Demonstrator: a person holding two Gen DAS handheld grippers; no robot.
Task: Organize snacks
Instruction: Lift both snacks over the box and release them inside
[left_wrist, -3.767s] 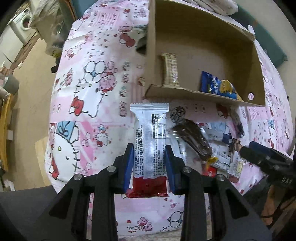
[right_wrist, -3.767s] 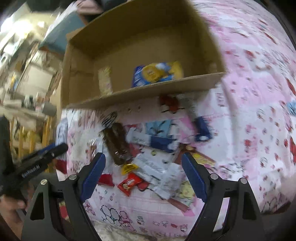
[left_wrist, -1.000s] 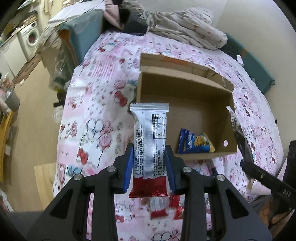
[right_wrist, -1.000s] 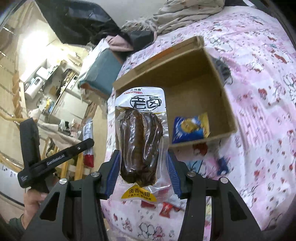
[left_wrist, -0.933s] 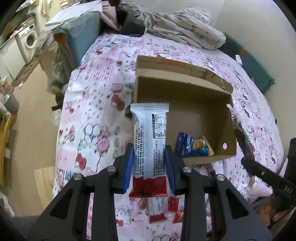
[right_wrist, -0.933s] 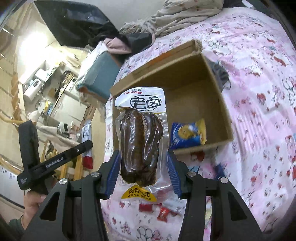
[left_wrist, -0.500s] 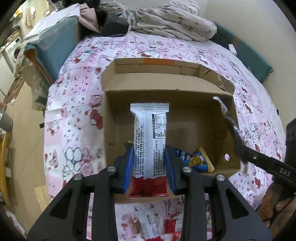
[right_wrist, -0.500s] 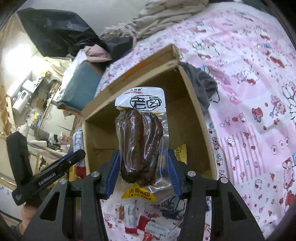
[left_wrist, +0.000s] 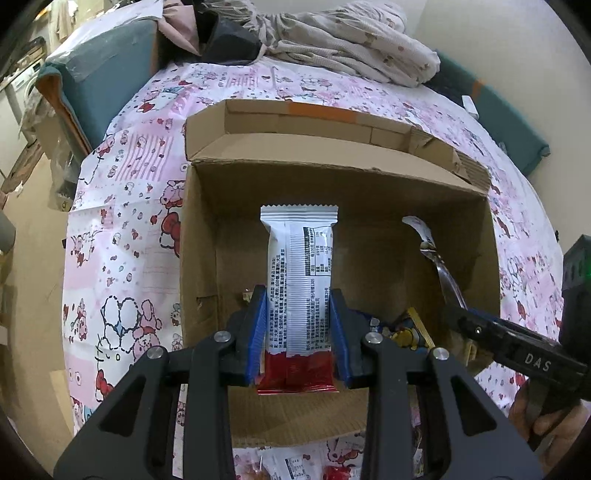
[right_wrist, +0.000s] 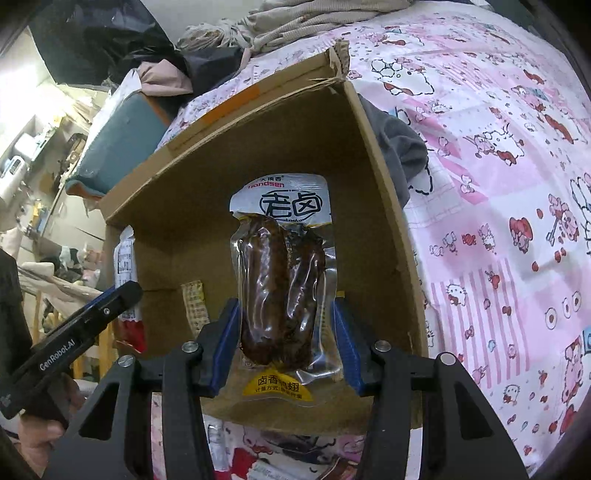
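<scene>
My left gripper (left_wrist: 298, 328) is shut on a white and red snack bar (left_wrist: 299, 280), held upright over the open cardboard box (left_wrist: 207, 229). My right gripper (right_wrist: 286, 332) is shut on a clear vacuum pack of brown braised meat (right_wrist: 282, 284), also above the cardboard box (right_wrist: 384, 206). On the box floor lie a blue and yellow snack bag (left_wrist: 404, 334) and a beige wafer bar (right_wrist: 194, 306). The right gripper (left_wrist: 480, 325) with its pack shows at the right of the left wrist view. The left gripper (right_wrist: 122, 295) with its bar shows at the left of the right wrist view.
The box sits on a bed with a pink cartoon-print sheet (left_wrist: 122, 206). Several loose snack packets (left_wrist: 295, 467) lie on the sheet in front of the box. A crumpled blanket (left_wrist: 343, 44) and a teal cushion (left_wrist: 99, 70) lie beyond it. A grey cloth (right_wrist: 402, 155) lies against the box's right wall.
Both grippers have moved forward and down with their snacks, from in front of the box to over its opening. The box now fills much more of both views.
</scene>
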